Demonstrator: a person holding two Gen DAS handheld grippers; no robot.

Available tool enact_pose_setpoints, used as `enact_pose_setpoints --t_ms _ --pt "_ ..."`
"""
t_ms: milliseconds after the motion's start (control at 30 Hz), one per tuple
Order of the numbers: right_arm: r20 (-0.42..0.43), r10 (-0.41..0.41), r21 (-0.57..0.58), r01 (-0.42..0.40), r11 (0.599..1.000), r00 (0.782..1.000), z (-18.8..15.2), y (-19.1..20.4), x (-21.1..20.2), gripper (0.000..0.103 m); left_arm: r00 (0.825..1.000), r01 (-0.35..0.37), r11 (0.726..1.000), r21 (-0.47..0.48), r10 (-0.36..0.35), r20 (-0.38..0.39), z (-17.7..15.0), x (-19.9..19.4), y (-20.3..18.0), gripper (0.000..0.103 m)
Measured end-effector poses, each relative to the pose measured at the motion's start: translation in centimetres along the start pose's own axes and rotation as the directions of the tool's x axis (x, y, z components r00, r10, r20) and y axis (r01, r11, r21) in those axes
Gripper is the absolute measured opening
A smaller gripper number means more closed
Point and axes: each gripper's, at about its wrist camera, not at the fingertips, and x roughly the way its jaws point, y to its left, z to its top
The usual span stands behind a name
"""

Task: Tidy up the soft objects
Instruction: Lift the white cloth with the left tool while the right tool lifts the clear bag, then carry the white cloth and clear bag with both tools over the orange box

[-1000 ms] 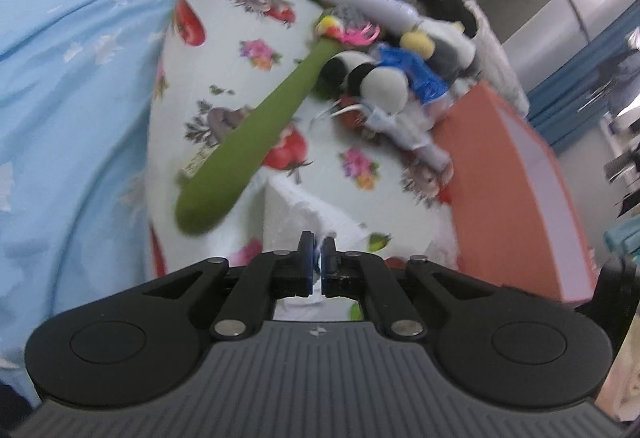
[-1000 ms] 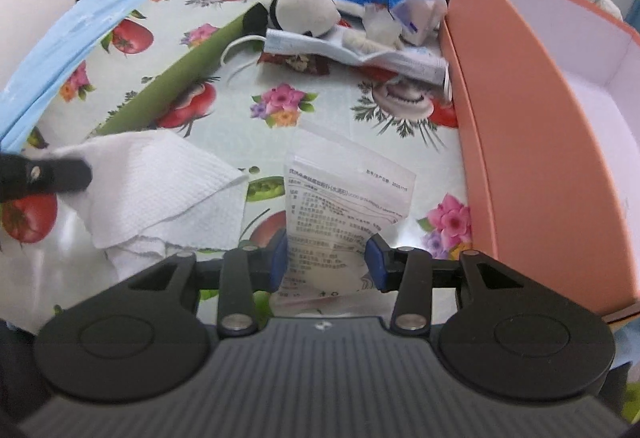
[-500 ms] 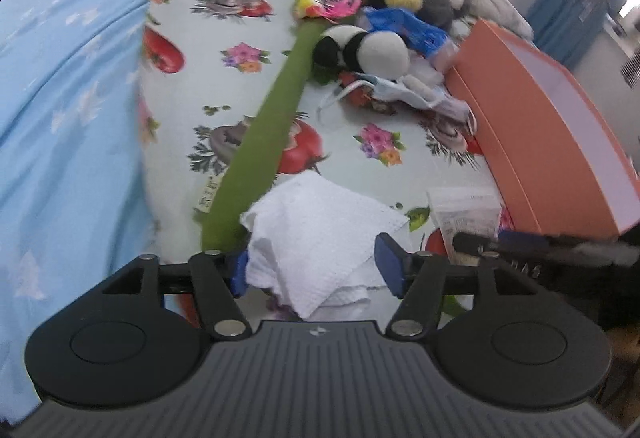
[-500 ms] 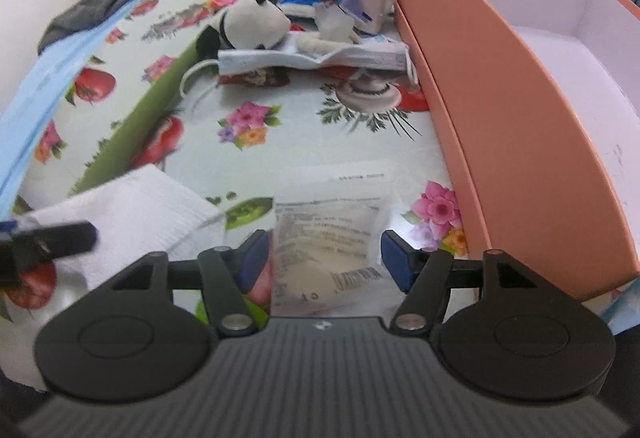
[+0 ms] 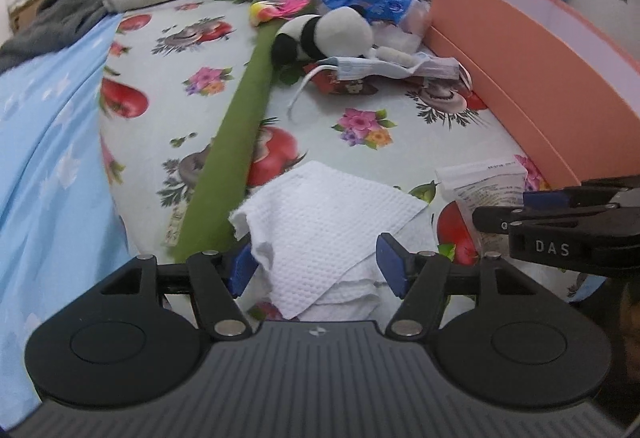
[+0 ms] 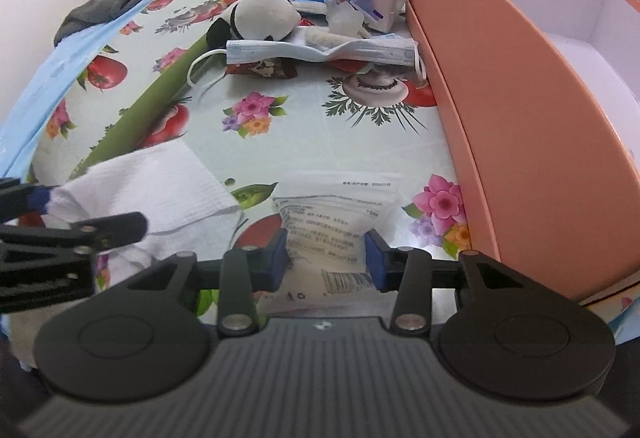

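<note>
Two soft, flat things lie low in both views on the flowered bed sheet (image 5: pixel 360 166): a white paper towel (image 5: pixel 332 222) and, to its right, a clear plastic pouch (image 6: pixel 332 222) printed with text.

The left gripper (image 5: pixel 316 266) has its jaws standing wide, one on each side of the towel's folded lower edge, and the pads do not look pressed in. That towel is probably very light and limp, layered and rumpled; it should crush rather than resist, so I would pinch the thick stacked fold at the bottom of the frame, not the single loose corner, which would likely peel away or tear.

The right gripper (image 6: pixel 326 260) is closing its jaws on the pouch, which sits between the pads; whether they already press it I cannot tell. Its film looks slick and floppy, so a hold across the fuller lower part seems safest.

The orange box (image 6: pixel 500 110) stands just right of the pouch.
</note>
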Motion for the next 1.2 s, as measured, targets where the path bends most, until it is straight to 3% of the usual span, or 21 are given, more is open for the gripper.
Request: enact_pose_setpoints --t_ms 233,333,433,500,600,867,1200 --pt "0.010 0.029 -0.011 -0.029 1.000 1.000 -0.2 -0.5 0.0 0.044 0.998 -0.048 0.996 0.078 0.051 -0.042 0.1 2.5 -2.4 0.065" --pt "0.017 0.033 -0.030 -0.033 0.999 0.999 -0.2 -0.5 0.0 0.044 0.998 -0.057 0.996 0.065 0.059 -0.034 0.2 2.9 -2.7 0.058" --pt "0.021 0.042 -0.041 -0.041 0.998 0.999 -0.3 -0.6 -0.2 0.043 0.996 -0.077 0.997 0.026 0.078 -0.034 0.4 3.1 -2.8 0.042" --pt "0.022 0.043 -0.043 -0.042 0.998 0.999 -0.3 -0.7 -0.4 0.042 0.994 -0.105 0.994 0.021 0.106 -0.036 0.6 3.2 -3.1 0.023" --pt "0.032 0.041 -0.057 -0.040 0.998 0.999 -0.3 -0.7 -1.0 0.039 0.992 -0.125 0.992 0.008 0.125 -0.036 0.8 3.1 -3.3 0.014" --pt "0.065 0.061 -0.082 -0.055 0.995 0.996 0.4 -0.3 -3.8 0.037 0.998 -0.070 0.990 -0.123 0.070 -0.006 1.1 -0.1 -2.5 0.011" --pt "0.145 0.071 -0.093 -0.058 0.994 0.987 1.0 -0.4 -10.1 0.037 0.993 0.004 0.977 -0.214 0.021 0.114 1.7 -7.9 -3.6 0.011"
